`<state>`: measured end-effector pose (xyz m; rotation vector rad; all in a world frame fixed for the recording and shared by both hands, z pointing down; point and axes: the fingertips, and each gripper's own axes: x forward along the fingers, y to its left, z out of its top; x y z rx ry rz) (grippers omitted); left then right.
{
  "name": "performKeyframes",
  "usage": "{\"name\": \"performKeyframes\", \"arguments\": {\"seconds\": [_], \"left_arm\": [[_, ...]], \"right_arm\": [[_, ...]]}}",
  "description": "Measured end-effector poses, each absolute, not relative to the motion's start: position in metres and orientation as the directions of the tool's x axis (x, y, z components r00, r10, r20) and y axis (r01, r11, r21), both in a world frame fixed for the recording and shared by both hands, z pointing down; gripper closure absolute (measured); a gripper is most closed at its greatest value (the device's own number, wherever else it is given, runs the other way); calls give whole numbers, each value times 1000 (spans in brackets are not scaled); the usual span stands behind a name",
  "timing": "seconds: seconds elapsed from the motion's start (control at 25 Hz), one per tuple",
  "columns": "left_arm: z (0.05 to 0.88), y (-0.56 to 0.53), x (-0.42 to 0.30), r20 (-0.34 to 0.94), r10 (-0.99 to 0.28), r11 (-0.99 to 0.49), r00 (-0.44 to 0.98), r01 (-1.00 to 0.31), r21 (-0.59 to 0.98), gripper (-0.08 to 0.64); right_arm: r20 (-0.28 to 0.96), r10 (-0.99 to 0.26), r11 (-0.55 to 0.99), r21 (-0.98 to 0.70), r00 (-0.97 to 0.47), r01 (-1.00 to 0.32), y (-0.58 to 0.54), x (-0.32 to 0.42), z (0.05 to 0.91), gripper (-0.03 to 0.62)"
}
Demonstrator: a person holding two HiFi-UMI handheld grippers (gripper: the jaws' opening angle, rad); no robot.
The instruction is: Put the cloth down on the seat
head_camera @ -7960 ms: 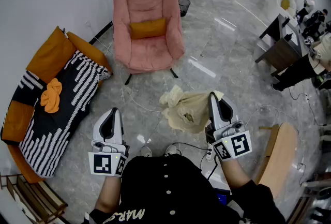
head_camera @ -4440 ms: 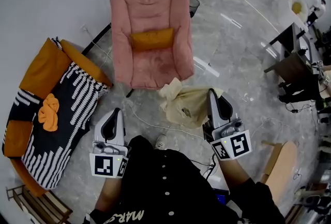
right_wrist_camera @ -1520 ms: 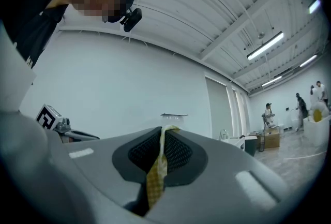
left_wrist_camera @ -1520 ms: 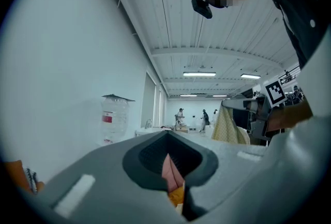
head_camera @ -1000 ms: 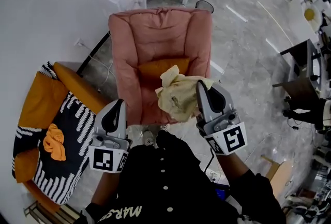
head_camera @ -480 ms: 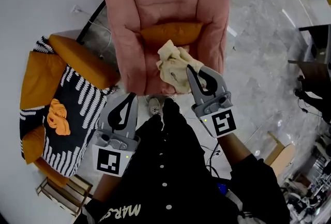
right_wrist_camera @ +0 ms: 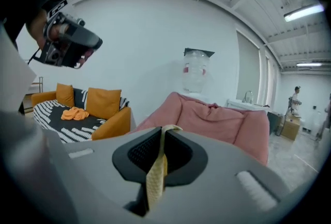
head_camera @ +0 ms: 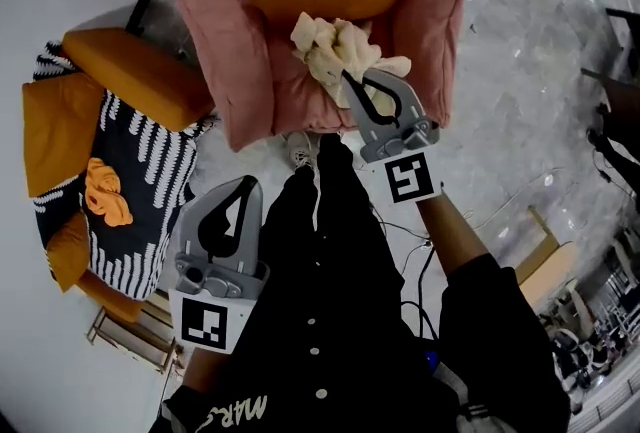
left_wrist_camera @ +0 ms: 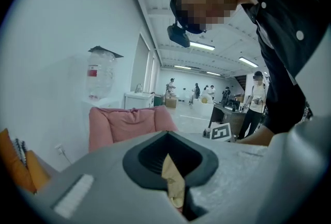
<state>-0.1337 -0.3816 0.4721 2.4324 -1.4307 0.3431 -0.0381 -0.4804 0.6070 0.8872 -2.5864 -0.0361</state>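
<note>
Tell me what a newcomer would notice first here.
First, the cream cloth bunched over the seat of the pink armchair, one edge pinched in the shut right gripper. Next, at the left, the orange sofa with its black-and-white striped throw and a crumpled orange rag on it. The left gripper hangs low beside the person, a tan sliver between its jaws.

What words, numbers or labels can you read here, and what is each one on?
"MAR": pale letters on the person's black shirt in the head view; whatever follows can't be made out.
Square markers on the left cube and the right cube: black-and-white patterns, no words.
Red label on the clear container by the wall: too small to read.
</note>
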Motion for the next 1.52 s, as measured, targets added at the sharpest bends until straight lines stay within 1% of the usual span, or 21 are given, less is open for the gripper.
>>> {"name": "performKeyframes", "arguments": {"seconds": [0.24, 0.44, 0.64, 0.84, 1.0, 1.04, 1.12, 1.16, 1.24, 1.4, 1.52], "left_arm": [[506, -375, -122, 401, -775, -456, 489, -871, 182, 560], [527, -365, -116, 436, -757, -435, 487, -873, 220, 560], [544, -358, -118, 472, -744, -412, 472, -881, 231, 560], [554, -357, -124, 490, -743, -387, 455, -890, 240, 560], [557, -356, -125, 498, -743, -374, 447, -895, 245, 560], [558, -356, -125, 499, -743, -372, 447, -895, 247, 560], [559, -356, -125, 500, -742, -370, 447, -895, 250, 560], [560, -356, -125, 500, -742, -369, 446, -895, 251, 560], [562, -356, -124, 501, -742, -368, 446, -895, 253, 560], [561, -355, -127, 501, -736, -376, 455, -891, 256, 560], [555, -361, -124, 488, -740, -386, 462, -887, 254, 560]], "right_arm": [[460, -550, 825, 172, -697, -538, -487, -40, 688, 557], [550, -480, 861, 148, -683, -487, -479, -43, 749, 557], [649, -413, 892, 148, -639, -426, -474, -44, 810, 557], [701, -377, 911, 164, -605, -378, -475, -48, 841, 557], [742, -327, 923, 117, -585, -368, -473, -49, 854, 555], [760, -300, 930, 97, -577, -356, -470, -50, 860, 549], [804, -236, 947, 64, -546, -315, -462, -48, 873, 487], [824, -212, 954, 57, -526, -295, -459, -45, 880, 474], [847, -185, 961, 50, -499, -271, -454, -36, 887, 466], [855, -143, 964, 6, -499, -266, -440, -25, 883, 442], [857, -139, 962, -2, -496, -273, -436, -12, 875, 436]]}}
